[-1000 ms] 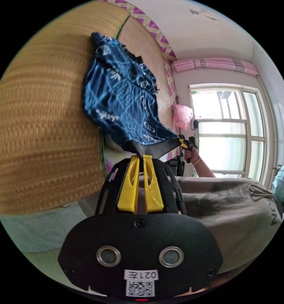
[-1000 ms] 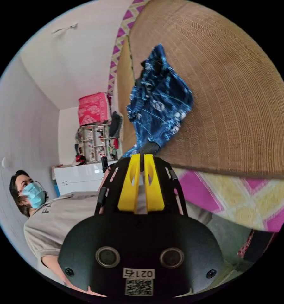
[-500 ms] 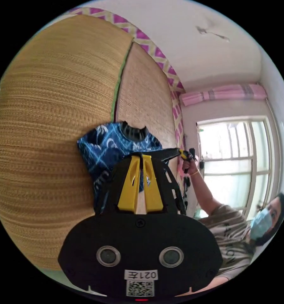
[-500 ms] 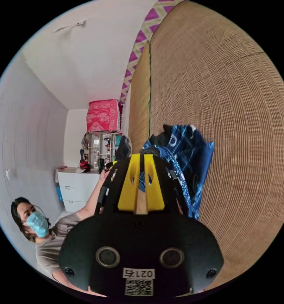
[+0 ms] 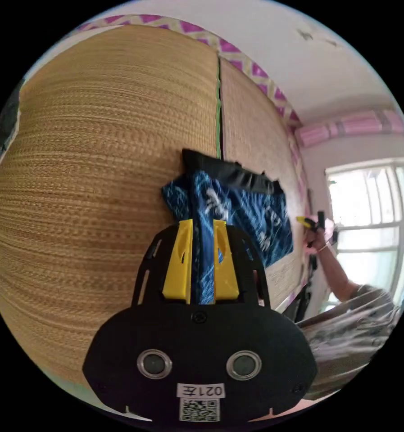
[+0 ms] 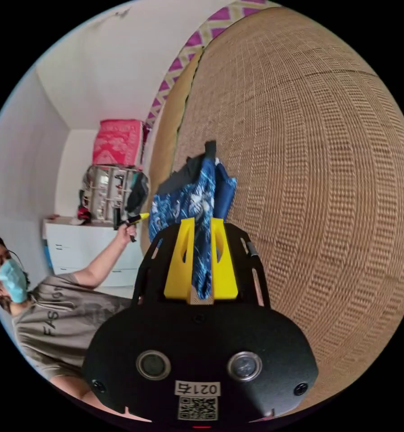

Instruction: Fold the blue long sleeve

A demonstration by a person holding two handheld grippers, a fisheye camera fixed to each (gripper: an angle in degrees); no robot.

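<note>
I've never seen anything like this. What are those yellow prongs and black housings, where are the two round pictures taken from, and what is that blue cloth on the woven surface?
No robot here: a person holds one hand-held grasping tool in each hand, and a fisheye camera rides on each. The left gripper view looks along the left tool, the right gripper view along the right tool. The yellow prongs are each tool's two jaws. Blue patterned cloth, the long sleeve top, runs between both pairs of jaws. Its black trim lies against a woven straw mat. In the left gripper view the person's other hand appears beside a window.
</note>
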